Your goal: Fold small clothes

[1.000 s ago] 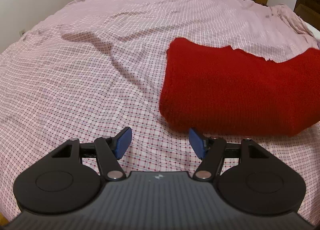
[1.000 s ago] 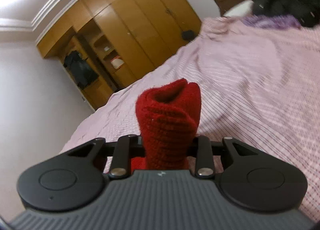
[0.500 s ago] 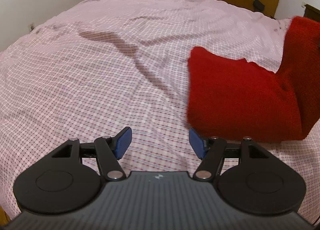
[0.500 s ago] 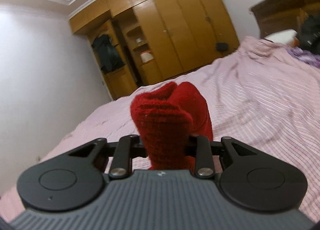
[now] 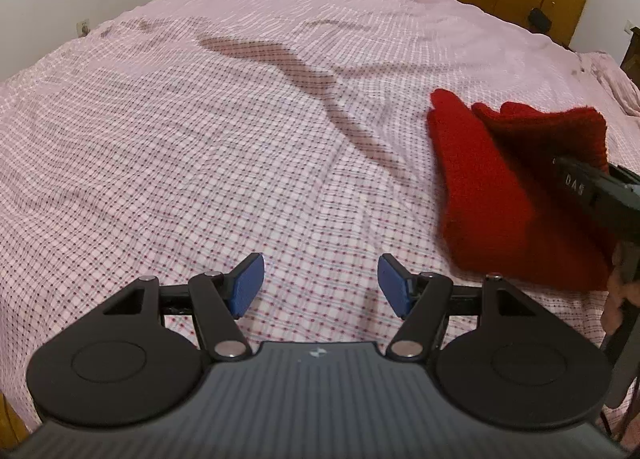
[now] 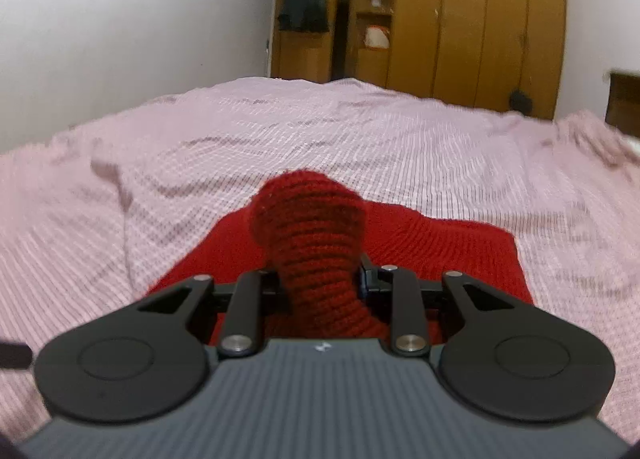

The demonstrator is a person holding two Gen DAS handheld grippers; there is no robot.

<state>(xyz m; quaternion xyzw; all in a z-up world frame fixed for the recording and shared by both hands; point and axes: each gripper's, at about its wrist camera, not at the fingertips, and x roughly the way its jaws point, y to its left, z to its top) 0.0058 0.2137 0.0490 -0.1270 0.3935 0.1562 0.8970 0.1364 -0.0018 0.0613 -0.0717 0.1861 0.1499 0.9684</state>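
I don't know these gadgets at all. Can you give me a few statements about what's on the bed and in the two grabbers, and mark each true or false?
1. The right gripper pinches a bunched part of the red knit garment. True.
2. The left gripper holds the garment too. False: its blue fingers stand apart over the bedsheet, nothing between them.
3. The bedsheet is plain white. False: it is pink checked.
4. Wooden wardrobes stand beyond the bed. True.
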